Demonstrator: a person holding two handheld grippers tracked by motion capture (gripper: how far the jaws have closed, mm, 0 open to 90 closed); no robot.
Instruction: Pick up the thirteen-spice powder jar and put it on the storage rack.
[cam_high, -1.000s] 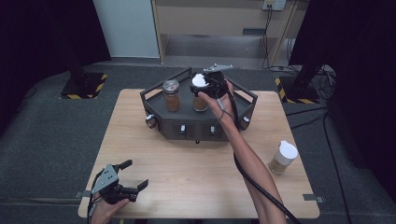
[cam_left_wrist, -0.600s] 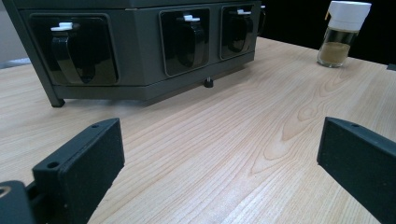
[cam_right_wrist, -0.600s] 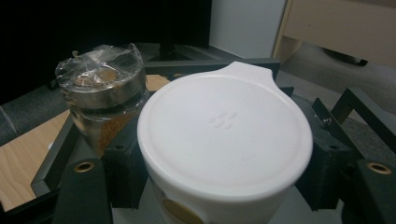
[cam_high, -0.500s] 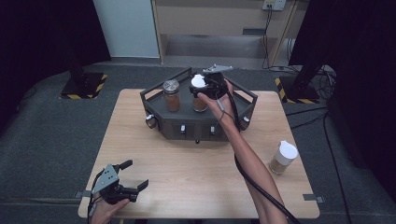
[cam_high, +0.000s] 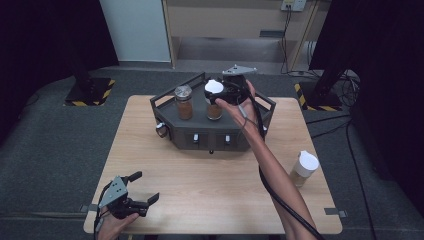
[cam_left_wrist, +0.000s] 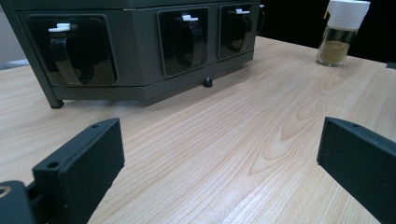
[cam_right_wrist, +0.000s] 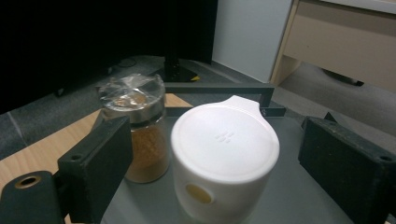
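White-capped spice jar (cam_right_wrist: 224, 158) stands on the grey rack (cam_high: 260, 107) at the bench's twelve o'clock, loose between the right gripper (cam_high: 227, 95)'s jaws, which have just been opening; likely light, glassy and slippery, best pinched at the cap.

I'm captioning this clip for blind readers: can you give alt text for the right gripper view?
The right tool has just opened around a white-lidded jar, its jaws clear of both sides. The jar stands on a dark grey rack beside a spice jar with a clear lid.
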